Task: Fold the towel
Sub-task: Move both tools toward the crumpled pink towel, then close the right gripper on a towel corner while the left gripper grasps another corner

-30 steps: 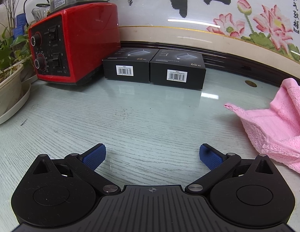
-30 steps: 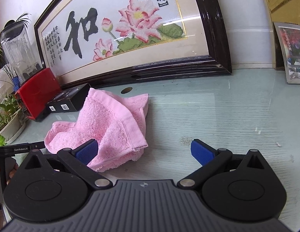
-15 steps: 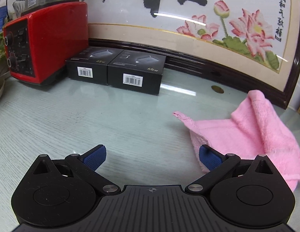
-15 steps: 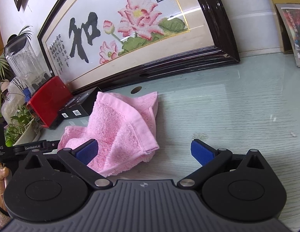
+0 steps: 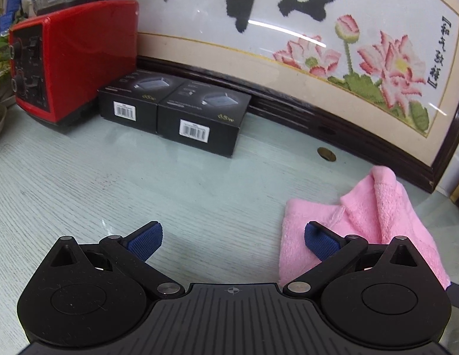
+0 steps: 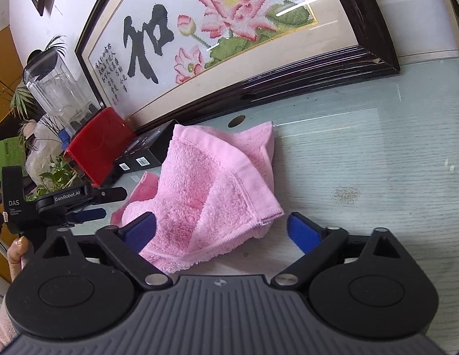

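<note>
I was getting ready to grab the pink towel (image 6: pixel 217 189), which lay crumpled on the table (image 6: pixel 362 159). My right tool (image 6: pixel 222 230) was closing around its near corner, not yet pinching. My left tool (image 5: pixel 232 238) was wide and empty, the towel at its right finger. Next I needed to pinch a corner.

Red blender (image 5: pixel 81 56), two black boxes (image 5: pixel 173 115), framed embroidery (image 5: pixel 288 29), potted plant (image 6: pixel 54 177)

A pink terry towel (image 6: pixel 211 195) lies rumpled and loosely doubled over itself on the pale glass-topped table (image 6: pixel 377 153); its hemmed corner points toward four o'clock; a raised fold peaks toward twelve o'clock near the dark picture frame (image 6: pixel 288 80).
</note>
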{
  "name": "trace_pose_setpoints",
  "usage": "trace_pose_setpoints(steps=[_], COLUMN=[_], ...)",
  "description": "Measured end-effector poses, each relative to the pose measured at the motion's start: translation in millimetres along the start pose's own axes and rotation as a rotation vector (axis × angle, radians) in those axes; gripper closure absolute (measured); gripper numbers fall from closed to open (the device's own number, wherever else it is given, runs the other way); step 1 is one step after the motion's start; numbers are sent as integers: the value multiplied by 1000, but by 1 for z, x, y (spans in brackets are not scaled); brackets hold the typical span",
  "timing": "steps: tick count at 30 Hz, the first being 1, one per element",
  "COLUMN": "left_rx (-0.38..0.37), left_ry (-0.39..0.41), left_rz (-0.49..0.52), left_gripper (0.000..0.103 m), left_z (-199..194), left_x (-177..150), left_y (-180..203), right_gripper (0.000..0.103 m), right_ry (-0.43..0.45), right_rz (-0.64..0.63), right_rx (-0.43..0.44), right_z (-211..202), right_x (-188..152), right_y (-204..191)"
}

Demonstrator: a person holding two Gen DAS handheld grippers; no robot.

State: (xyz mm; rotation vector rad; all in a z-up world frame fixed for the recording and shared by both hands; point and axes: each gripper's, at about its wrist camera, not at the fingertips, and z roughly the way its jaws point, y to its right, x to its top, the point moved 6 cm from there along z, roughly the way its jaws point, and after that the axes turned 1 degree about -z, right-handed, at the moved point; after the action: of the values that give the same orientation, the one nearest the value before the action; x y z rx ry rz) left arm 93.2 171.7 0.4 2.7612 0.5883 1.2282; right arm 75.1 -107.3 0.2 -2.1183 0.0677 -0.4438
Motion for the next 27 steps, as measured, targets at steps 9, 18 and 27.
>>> trace_pose_setpoints(steps=[9,18,27], left_rx=[-188,-222,-202], left_ry=[-2,-70,-15], left_rz=[47,171,144], left_gripper=[0,0,20], left_z=[-8,18,26], left_x=[0,-11,-11], left_y=[26,64,55], right_gripper=[35,38,54], right_ry=[-5,1,-12], right_rz=[-20,-33,-27], right_rx=[-9,-35,-61], right_z=[3,4,7], right_x=[-1,-1,-1], right_y=[0,1,5])
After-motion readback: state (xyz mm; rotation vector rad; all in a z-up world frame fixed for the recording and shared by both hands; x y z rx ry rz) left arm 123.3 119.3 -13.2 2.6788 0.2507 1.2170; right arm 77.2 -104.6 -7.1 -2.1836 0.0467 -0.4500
